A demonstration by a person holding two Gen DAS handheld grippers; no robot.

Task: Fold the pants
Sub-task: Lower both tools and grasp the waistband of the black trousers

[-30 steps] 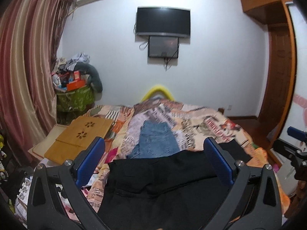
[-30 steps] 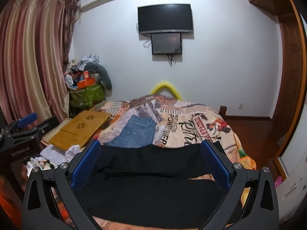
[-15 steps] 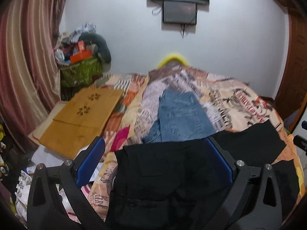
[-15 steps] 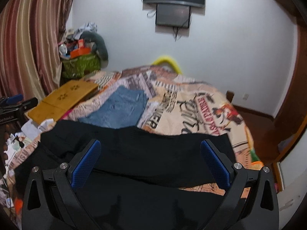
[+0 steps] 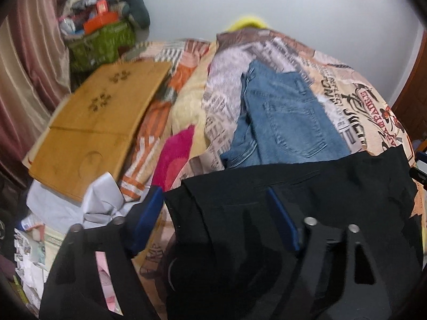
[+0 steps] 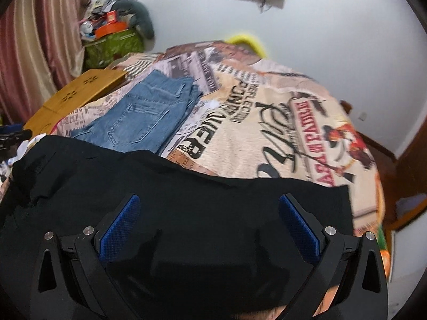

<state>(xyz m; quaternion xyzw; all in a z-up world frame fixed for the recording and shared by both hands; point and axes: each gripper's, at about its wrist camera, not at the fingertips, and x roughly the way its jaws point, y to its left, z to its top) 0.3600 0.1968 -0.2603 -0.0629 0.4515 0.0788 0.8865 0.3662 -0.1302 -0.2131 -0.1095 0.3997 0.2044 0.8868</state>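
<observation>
Left wrist view: left gripper [image 5: 213,213] narrowing around black fabric pants [image 5: 307,186] at bed's [image 5: 347,85] near edge; right gripper [image 6: 210,218] gaping, readying fold.

Black pants [image 6: 170,186] lie spread crosswise over the near end of a bed's printed cover [image 6: 267,122], cloth flat with slight creases, far edge overlapping the folded blue jeans [image 6: 138,117] just beyond.

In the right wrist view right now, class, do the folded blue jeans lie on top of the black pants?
No: the blue jeans lie on the patterned bedspread beyond the black pants, whose far edge covers their near end.
</observation>
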